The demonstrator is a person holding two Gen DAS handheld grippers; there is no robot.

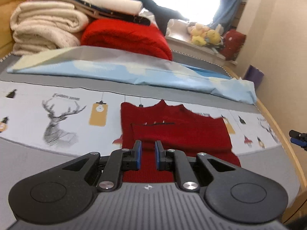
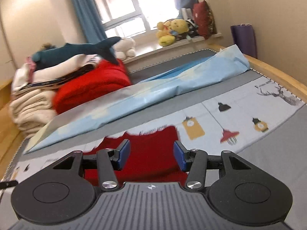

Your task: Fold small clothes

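the dark red knitted garment (image 1: 172,134) is lying folded on the printed grey bedsheet (image 1: 57,99). the left gripper (image 1: 148,154) is hanging slightly apart, the right gripper (image 2: 151,156) wide apart, both empty. a careless regrasp could be undoing the folds.

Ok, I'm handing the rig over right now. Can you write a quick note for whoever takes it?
Left tongs: jaws close together with a small gap, holding nothing, hanging above the red garment.
Right tongs: open, empty, also above the garment.
Garment: lies flat on the printed sheet, partly folded, with one layer turned over the body.
Behind it: a light blue folded sheet, then a stack of folded blankets.
Done: at least one fold, it seems.
Left: probably one more fold to make it compact, then set it aside. Blur hides the edges, so check them first.
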